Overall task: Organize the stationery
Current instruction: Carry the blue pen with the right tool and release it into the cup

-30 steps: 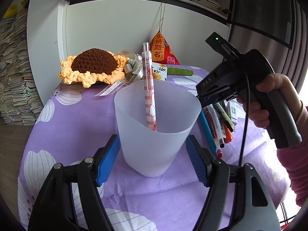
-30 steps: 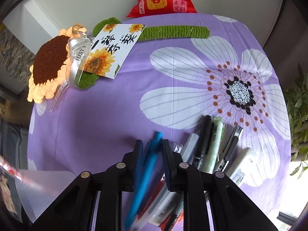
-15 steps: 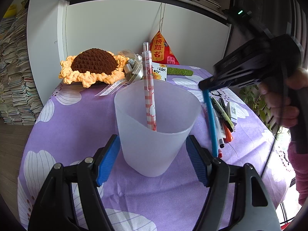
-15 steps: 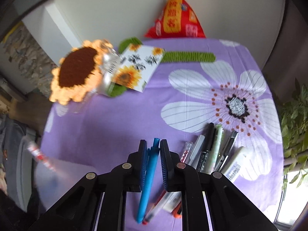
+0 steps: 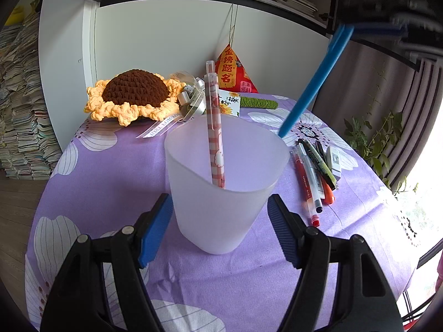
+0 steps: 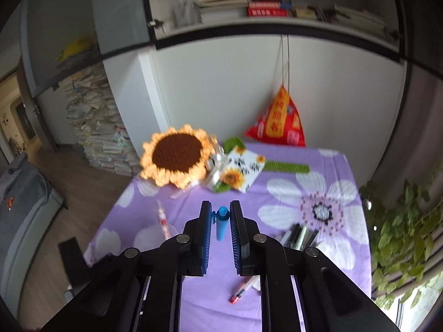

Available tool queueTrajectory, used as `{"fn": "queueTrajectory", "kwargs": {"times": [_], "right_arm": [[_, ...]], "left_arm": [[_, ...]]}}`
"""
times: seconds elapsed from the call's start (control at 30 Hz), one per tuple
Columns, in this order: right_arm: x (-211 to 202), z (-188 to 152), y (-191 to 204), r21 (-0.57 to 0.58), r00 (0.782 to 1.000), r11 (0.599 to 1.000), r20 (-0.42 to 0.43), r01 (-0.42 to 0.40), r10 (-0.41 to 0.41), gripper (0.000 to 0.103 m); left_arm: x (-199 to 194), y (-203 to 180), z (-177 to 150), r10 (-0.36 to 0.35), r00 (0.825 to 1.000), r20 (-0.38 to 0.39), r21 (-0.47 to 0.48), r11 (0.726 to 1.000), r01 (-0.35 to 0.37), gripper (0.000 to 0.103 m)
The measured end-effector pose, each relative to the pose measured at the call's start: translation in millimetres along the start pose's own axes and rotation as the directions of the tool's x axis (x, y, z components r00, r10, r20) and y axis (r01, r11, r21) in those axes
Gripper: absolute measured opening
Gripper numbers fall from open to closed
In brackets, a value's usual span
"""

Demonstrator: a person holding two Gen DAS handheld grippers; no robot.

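Two claws grip: left claw hugs cup; right claw pinches blue pen.

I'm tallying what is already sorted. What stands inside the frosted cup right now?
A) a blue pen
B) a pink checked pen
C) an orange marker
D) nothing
B: the pink checked pen leans inside the cup, while the blue pen hangs in the air in the right gripper and the other pens lie on the cloth.
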State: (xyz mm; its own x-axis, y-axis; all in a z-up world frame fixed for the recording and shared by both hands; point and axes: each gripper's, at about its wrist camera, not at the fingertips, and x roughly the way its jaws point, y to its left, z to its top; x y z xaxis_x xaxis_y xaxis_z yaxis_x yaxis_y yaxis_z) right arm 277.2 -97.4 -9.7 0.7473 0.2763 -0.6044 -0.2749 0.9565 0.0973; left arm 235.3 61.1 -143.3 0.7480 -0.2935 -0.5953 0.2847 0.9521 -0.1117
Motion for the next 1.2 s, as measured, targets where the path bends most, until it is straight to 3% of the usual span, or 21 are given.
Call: {"fn": "queueTrajectory", "kwargs": {"times": [0.4,0.83,1.2], "right_arm": [[-30,21,36,-0.081,0.988,0.989,0.080,-0.126,0.133,0.014],[27,-5,40,-0.074,0.984,0.986,-0.110,-0.148,0.139,0.014],[43,-17,30,-0.019,0.966,0.983,-0.190,-0.183,0.176,0.014]], "left_arm": [[0,0,0,-0.001,1.000,0.000,0.000,1.000,0.001,0.070],[0,0,0,0.000,1.000,0.000,0.000,1.000,0.000,0.070],[0,0,0,-0.002,1.000,0.000,0.000,1.000,0.002,0.070]]}}
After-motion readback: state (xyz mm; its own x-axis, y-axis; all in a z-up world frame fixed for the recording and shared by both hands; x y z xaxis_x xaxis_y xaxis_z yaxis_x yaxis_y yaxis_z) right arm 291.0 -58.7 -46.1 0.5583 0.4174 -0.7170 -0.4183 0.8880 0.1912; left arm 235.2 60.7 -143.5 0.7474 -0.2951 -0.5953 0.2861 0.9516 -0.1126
